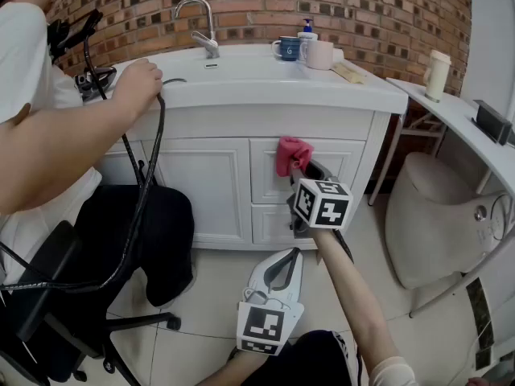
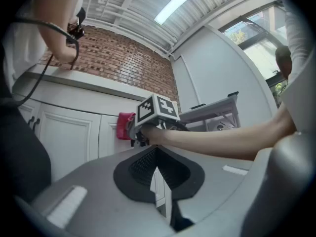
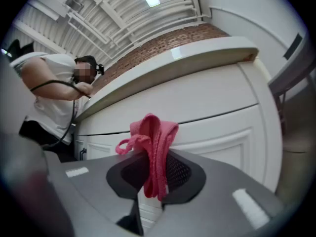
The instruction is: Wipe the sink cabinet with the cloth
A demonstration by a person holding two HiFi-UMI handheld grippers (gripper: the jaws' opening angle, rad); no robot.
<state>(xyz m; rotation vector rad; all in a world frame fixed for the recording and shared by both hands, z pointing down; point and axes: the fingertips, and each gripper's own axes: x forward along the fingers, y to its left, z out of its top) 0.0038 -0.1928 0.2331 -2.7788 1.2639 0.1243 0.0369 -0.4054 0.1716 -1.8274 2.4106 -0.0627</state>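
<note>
My right tool has its jaws closed on the pink cloth. The cloth is pinched in a narrow fold and stands up above the pads in a loose bunch. In the head view it is up at the top drawer front of the sink cabinet, just under the edge of the counter. I cannot tell whether it presses on the panel or only hangs just in front of it. My left tool hangs lower, apart from the cabinet, with its jaws together on nothing.

To wipe well, I judge I should lean the bunched part flat against the panel, so that cloth and not the hard jaw tips meets the paint. Then I would draw it sideways in overlapping passes, working downward. The grip is narrow, so heavy pressure could drag the cloth out. A seated person and a black cable are near the left doors, and I would slow down there.
</note>
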